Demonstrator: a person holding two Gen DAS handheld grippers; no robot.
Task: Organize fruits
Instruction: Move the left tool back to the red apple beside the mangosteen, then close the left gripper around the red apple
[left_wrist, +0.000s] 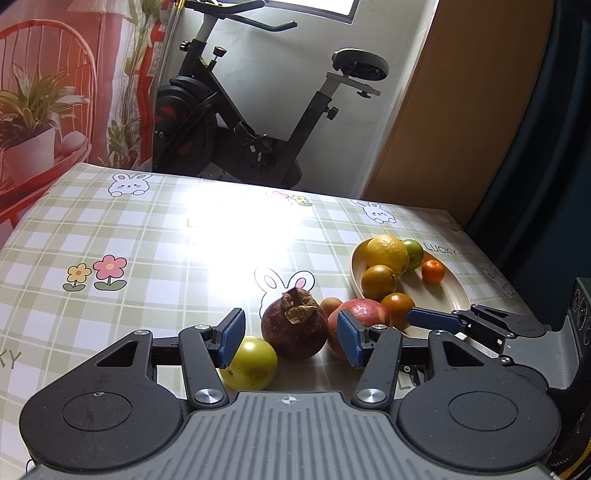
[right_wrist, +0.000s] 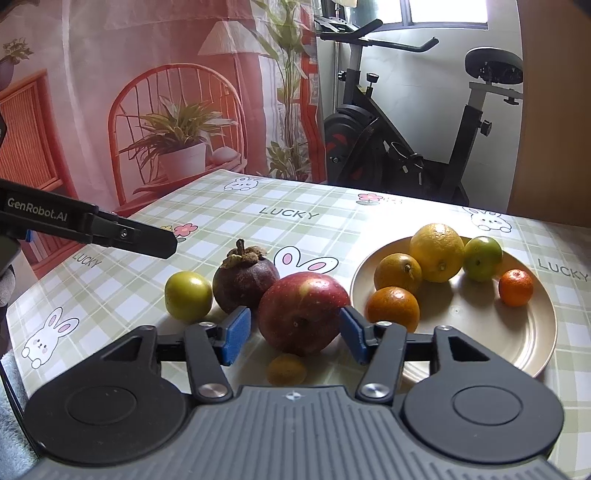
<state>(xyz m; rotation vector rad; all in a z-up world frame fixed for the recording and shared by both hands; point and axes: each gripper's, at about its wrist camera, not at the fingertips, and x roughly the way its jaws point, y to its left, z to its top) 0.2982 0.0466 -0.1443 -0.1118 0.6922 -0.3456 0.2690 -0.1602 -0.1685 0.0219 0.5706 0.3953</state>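
Fruits lie in two groups on the checked tablecloth (right_wrist: 295, 221): five sit on the cream plate (right_wrist: 480, 332) at the right, and four lie loose on the cloth just left of it. On the plate a big lemon (right_wrist: 437, 253) stands at the far side with a green citrus (right_wrist: 482, 258) touching its right, two oranges (right_wrist: 397, 273) on its near left, one behind the other, and a small tangerine (right_wrist: 516, 288) apart at the right.

Off the plate, the red apple (right_wrist: 303, 314) lies nearest the rim, the dark mangosteen (right_wrist: 245, 282) just behind it to the left, a yellow-green round fruit (right_wrist: 188, 295) further left, and a small brownish fruit (right_wrist: 286, 369) close in front of the apple.

The right gripper (right_wrist: 293, 332) has the apple between its blue pads (right_wrist: 236, 338), with a gap on the left side, so it has no hold. The left gripper (left_wrist: 291, 338) stands parted around the mangosteen, touching nothing that I can see. An exercise bike (right_wrist: 406, 147) stands beyond the table.
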